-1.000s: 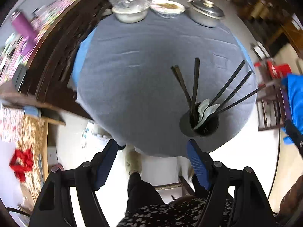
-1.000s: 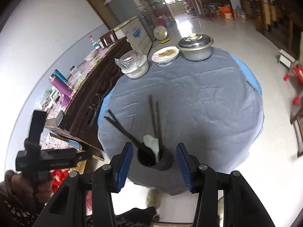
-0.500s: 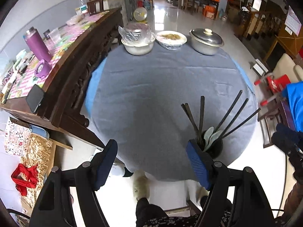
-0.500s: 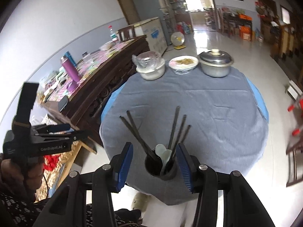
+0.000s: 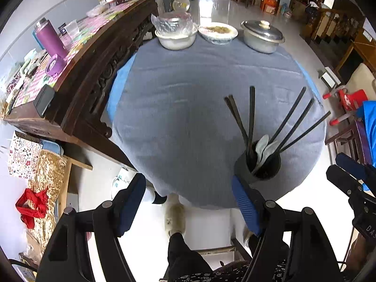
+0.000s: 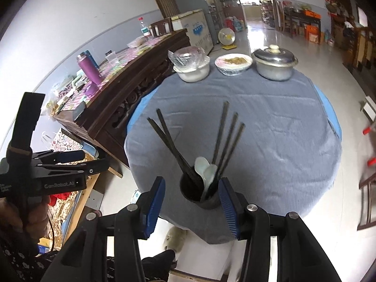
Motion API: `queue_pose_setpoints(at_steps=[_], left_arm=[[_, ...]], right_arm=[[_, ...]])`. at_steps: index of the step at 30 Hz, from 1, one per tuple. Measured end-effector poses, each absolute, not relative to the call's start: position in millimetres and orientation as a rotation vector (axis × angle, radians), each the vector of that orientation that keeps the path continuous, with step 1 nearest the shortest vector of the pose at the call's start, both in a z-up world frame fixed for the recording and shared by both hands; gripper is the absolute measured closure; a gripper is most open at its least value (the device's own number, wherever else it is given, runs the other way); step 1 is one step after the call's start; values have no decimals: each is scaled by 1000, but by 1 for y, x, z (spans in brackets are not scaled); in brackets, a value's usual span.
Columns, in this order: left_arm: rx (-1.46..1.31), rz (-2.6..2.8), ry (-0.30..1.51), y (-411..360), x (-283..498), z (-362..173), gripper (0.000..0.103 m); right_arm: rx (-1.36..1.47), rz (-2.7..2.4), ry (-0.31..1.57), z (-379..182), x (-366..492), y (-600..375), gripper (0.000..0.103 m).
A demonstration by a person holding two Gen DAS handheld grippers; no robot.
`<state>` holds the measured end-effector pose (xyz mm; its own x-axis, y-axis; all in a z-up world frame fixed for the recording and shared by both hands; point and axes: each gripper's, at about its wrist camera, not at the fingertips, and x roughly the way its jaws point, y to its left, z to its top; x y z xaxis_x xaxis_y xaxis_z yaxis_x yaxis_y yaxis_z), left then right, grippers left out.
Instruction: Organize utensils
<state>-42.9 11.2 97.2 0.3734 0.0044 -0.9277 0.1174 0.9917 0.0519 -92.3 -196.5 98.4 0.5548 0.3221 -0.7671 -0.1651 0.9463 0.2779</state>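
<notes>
Both our grippers are released: left gripper (image 5: 188,203) and right gripper (image 6: 191,205) hover by the utensil holder (image 6: 199,192), chopsticks (image 6: 225,136) inside.

We see a grey-blue cloth (image 6: 270,127) over the round table, with a brighter blue edge peeking out. Just ahead of our right jaws stands a dark cup (image 6: 199,193) with black chopsticks (image 6: 225,131) and pale white spoons (image 6: 205,170). Our jaws have blue pads on black frames. Far beyond them sit a white bowl (image 6: 193,70) and a silver pot (image 6: 275,64). A purple bottle (image 6: 89,68) stands on the dark brown sideboard (image 6: 131,89). Our clothes are black with little white flowers.
</notes>
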Motion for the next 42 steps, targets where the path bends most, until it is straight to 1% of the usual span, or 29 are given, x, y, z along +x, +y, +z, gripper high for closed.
queue_pose_setpoints(at_steps=[5,12,21,31,37,42], left_arm=[[109,-69,1203,9,-46,98,27],[126,-91,1161,0,-41,116,27],[156,-102,1098,-2,-31,133,27],[116,-198,1119,-8,-29,109,27],[92,-209,1176,-8,-31,86,27],[106,-174,1177,-5,-34,86,27]], right_arm=[[192,278,936,99,-101,-203,52],[174,265,861,123,-104,-210,52],[149,261,811,136,-90,-208,52],[144,223,821,127,-88,-218,52],[144,217,884,99,-82,-217,52],[152,213,905,93,-79,-211,52]])
